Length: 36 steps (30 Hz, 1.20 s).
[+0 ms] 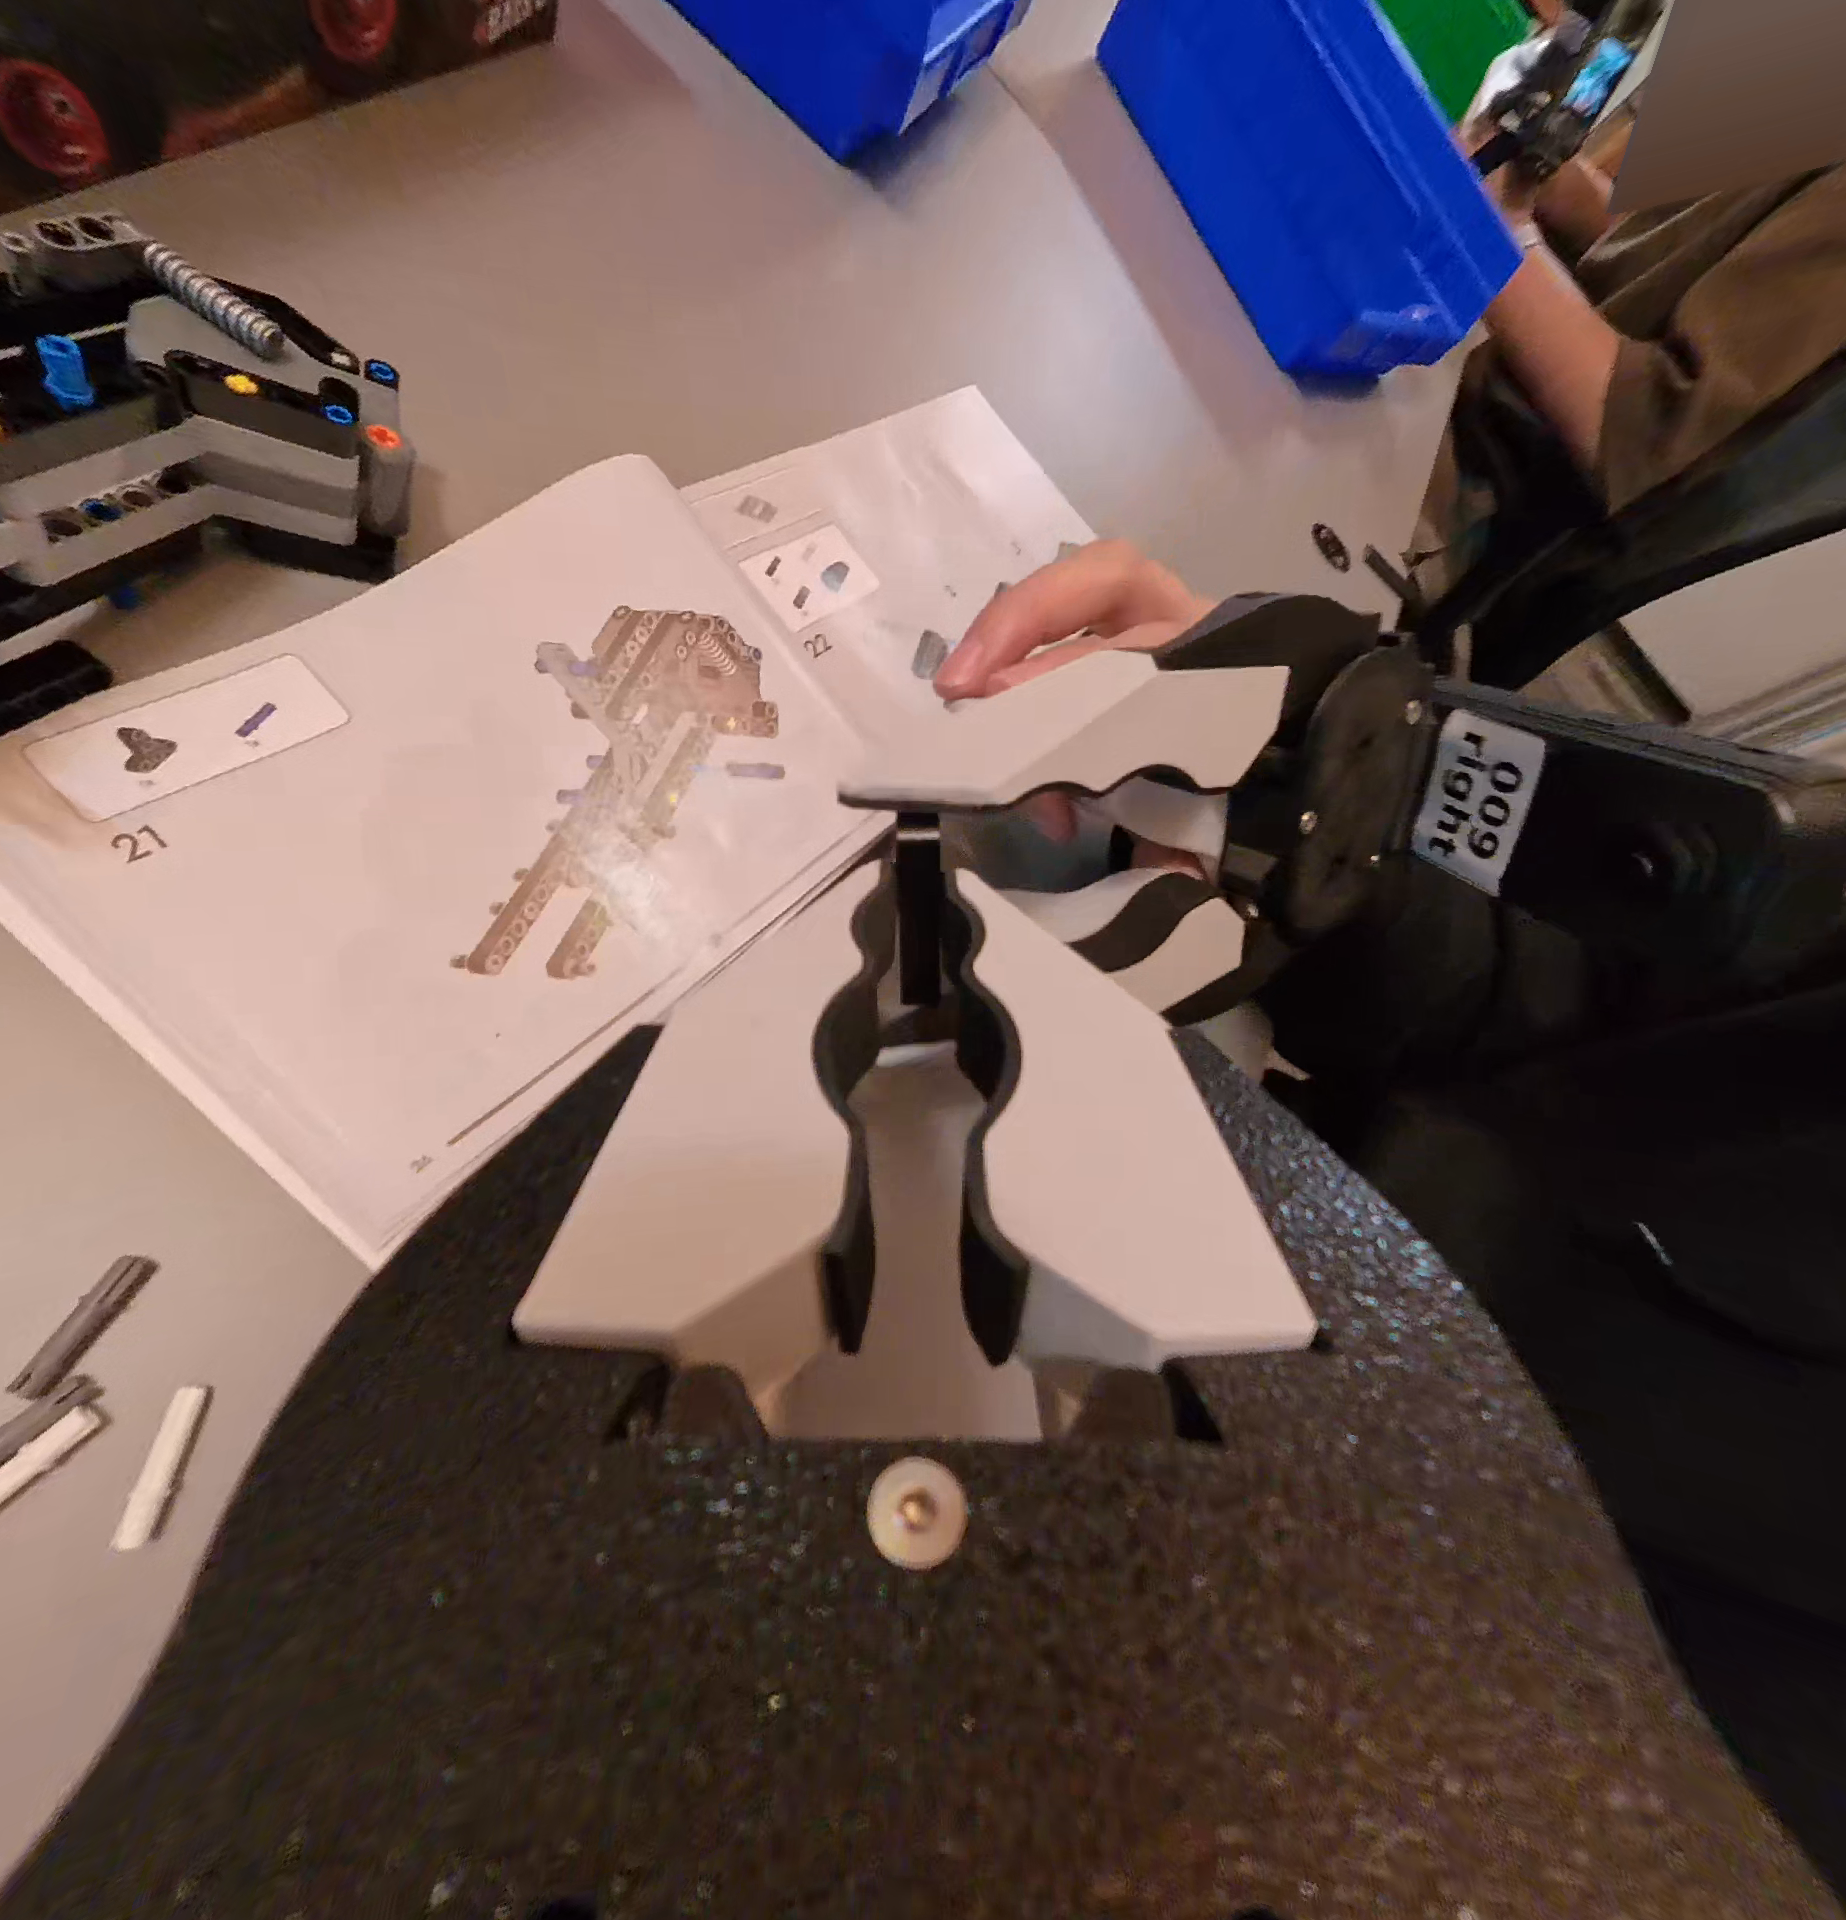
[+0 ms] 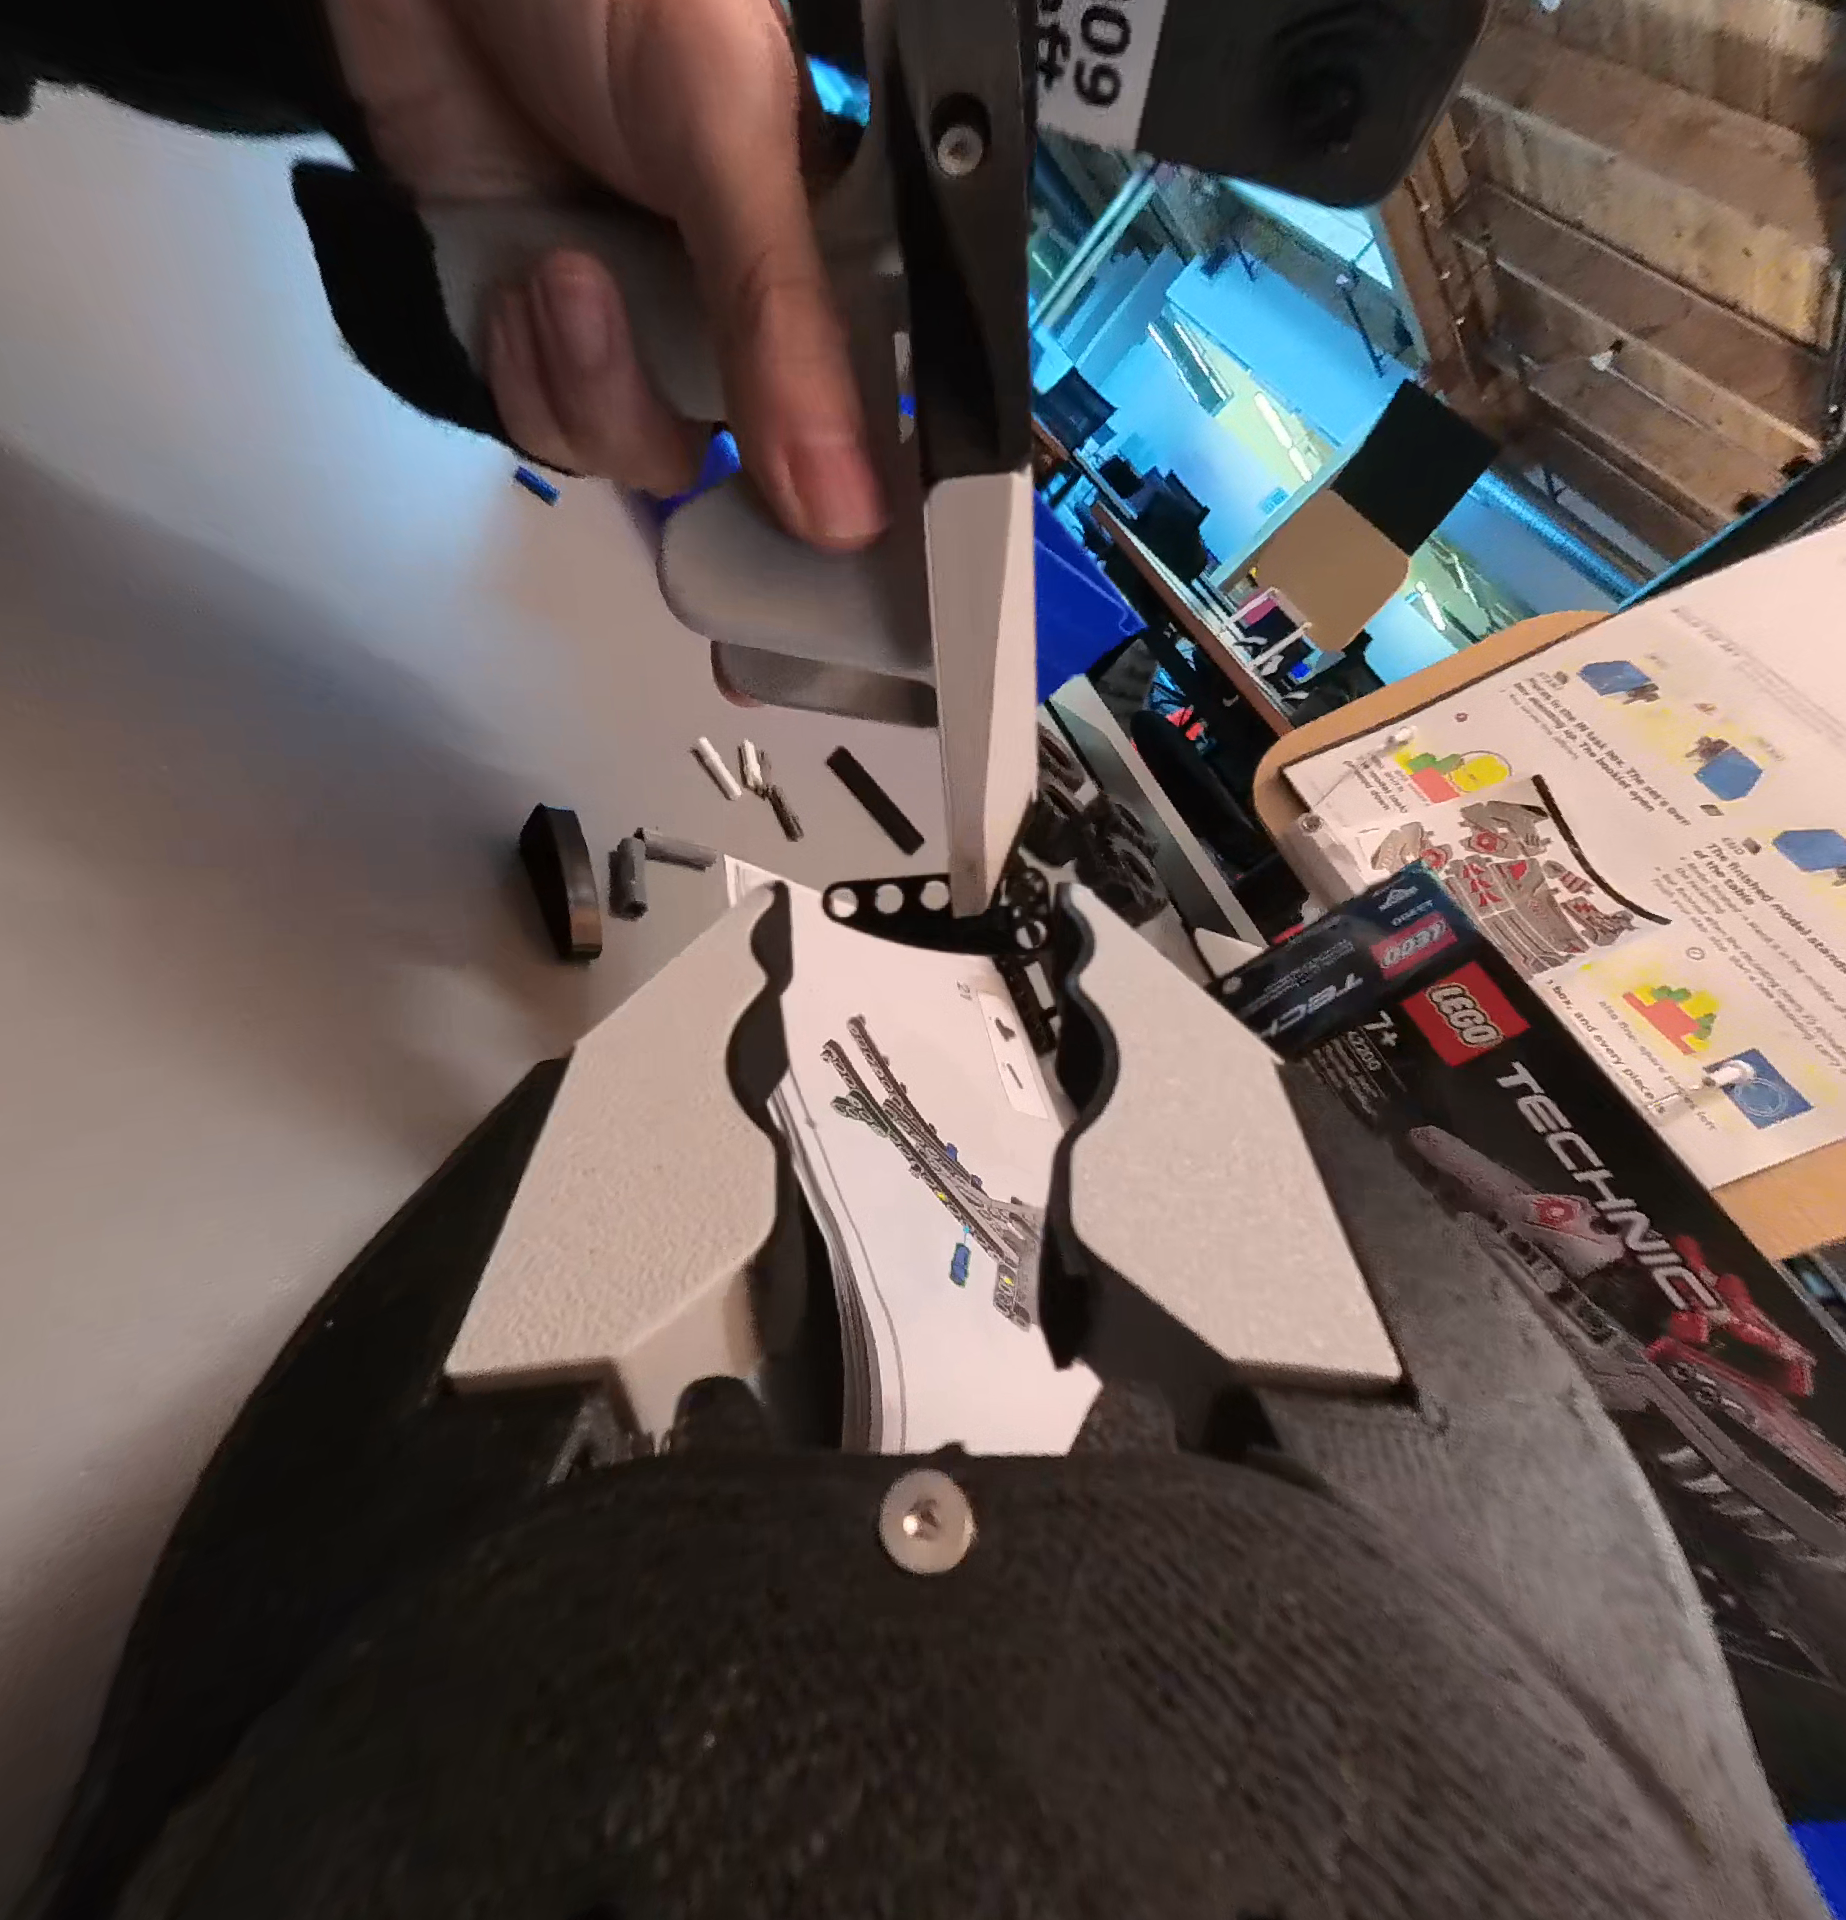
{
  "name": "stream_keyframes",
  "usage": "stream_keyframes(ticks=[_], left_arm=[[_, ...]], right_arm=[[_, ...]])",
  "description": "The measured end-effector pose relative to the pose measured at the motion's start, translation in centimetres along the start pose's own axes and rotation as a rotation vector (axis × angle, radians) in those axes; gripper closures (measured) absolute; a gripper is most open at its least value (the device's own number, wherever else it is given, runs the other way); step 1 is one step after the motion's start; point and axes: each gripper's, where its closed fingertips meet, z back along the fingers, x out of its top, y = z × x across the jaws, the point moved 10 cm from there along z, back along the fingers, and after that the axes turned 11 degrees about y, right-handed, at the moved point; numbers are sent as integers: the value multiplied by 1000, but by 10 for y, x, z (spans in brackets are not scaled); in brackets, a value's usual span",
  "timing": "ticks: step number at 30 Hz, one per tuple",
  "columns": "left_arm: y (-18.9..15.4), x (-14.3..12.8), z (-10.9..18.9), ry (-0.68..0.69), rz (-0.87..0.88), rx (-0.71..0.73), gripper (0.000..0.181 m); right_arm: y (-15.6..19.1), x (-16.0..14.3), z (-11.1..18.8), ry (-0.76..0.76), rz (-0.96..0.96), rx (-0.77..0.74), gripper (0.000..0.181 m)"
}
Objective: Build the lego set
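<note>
Grippers meet: left gripper clamps a black holed plastic beam; right gripper stands apart, should close squarely.

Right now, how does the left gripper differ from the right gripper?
The left gripper is shut on a black beam; the right gripper is open, its fingertips flanking that beam. In the right wrist view the left gripper comes down from above, roughly square to the right gripper. Both have pale grey fingers with wavy black inner edges, and both are over the open instruction booklet.
</note>
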Motion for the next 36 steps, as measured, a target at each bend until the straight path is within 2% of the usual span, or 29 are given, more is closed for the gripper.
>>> stream_keyframes(ticks=[2, 4, 7, 8, 9, 12, 14, 16, 19, 21, 24, 26, 29, 36], left_arm=[[0, -1, -2, 4, -4, 30, 176], [-1, -2, -4, -7, -7, 47, 176], [-5, -3, 2, -66, -49, -13, 170], [-4, -4, 5, -79, -34, -75, 150], [-1, -4, 8, -93, -2, -143, 142], [8, -7, 10, -147, 92, -383, 145], [7, -13, 4, -133, 120, -543, 148], [4, -17, -6, -102, 157, -667, 144], [3, -20, -14, -142, 234, -802, 164], [6, -21, -18, -152, 262, -796, 166], [9, -22, -17, -130, 267, -671, 168], [8, -22, -15, -119, 274, -625, 168], [7, -22, -14, -123, 291, -603, 168], [7, -27, -19, -139, 338, -648, 168]], right_arm=[[-1, -1, -1, 31, 8, -10, 140], [-2, -2, -1, 36, -26, 16, 141], [-8, 0, 4, -69, -151, 40, 140], [-11, 1, 6, -115, -203, 60, 140], [-13, 1, 8, -159, -252, 91, 140], [-16, 3, 13, -299, -358, 162, 140], [-17, 5, 15, -378, -403, 212, 140], [-14, 6, 16, -419, -401, 245, 141], [-11, 8, 16, -432, -385, 275, 141], [-11, 5, 15, -396, -373, 264, 141], [-8, 2, 12, -312, -305, 218, 140], [-6, 4, 11, -314, -283, 189, 138], [-6, 6, 11, -311, -260, 164, 140], [-3, 9, 9, -282, -268, 172, 139]])
